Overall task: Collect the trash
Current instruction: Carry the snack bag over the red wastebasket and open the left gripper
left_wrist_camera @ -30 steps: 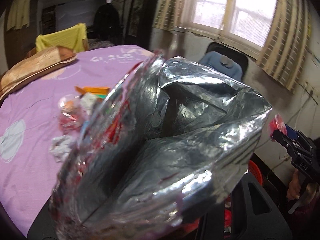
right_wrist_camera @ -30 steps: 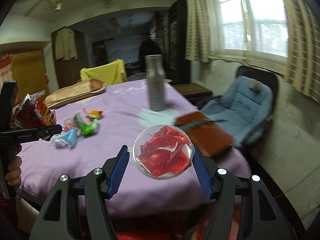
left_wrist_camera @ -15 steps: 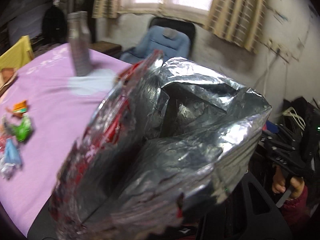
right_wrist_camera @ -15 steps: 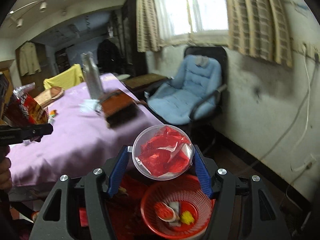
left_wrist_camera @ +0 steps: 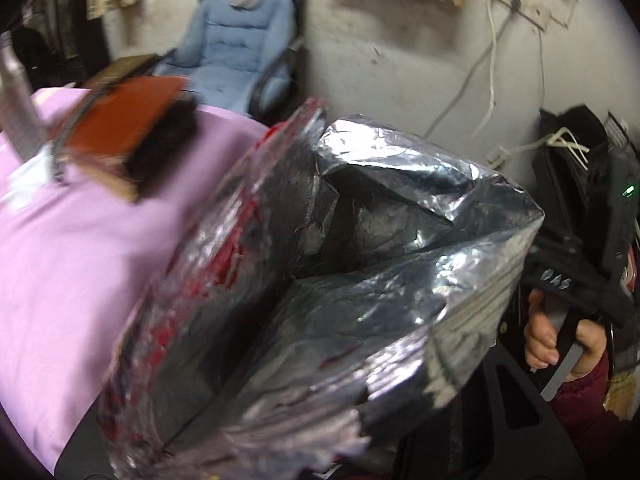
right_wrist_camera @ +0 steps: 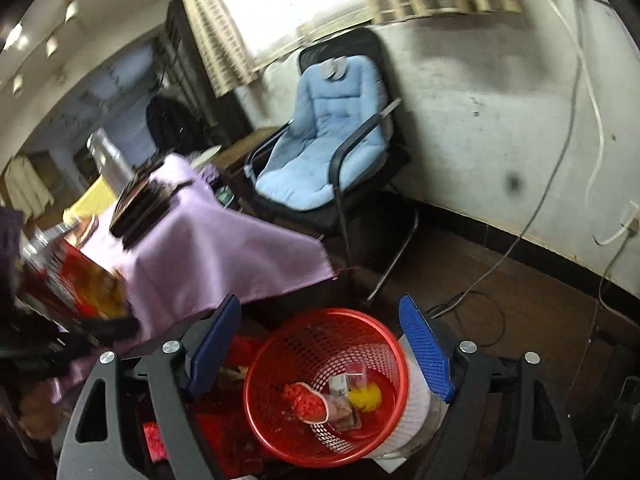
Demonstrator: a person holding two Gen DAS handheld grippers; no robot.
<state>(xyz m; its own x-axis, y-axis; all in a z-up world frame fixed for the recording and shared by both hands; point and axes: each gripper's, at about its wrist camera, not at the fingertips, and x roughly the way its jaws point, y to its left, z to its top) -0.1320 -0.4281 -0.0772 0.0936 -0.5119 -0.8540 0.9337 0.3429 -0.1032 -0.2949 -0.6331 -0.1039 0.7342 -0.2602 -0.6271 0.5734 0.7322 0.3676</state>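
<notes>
Right gripper (right_wrist_camera: pixel 320 356) above the red mesh basket (right_wrist_camera: pixel 326 384), its jaws just spread wide with nothing between them.
Left gripper stays clamped on the crumpled foil snack bag (left_wrist_camera: pixel 320 300) (it fills that camera's view), beside the edge of the table (right_wrist_camera: pixel 224 256) draped in purple cloth. Scraps lie on the basket's floor. Bare dark floor (right_wrist_camera: pixel 500 320) opens toward the blue-cushioned chair (right_wrist_camera: pixel 320 140) and wall.
</notes>
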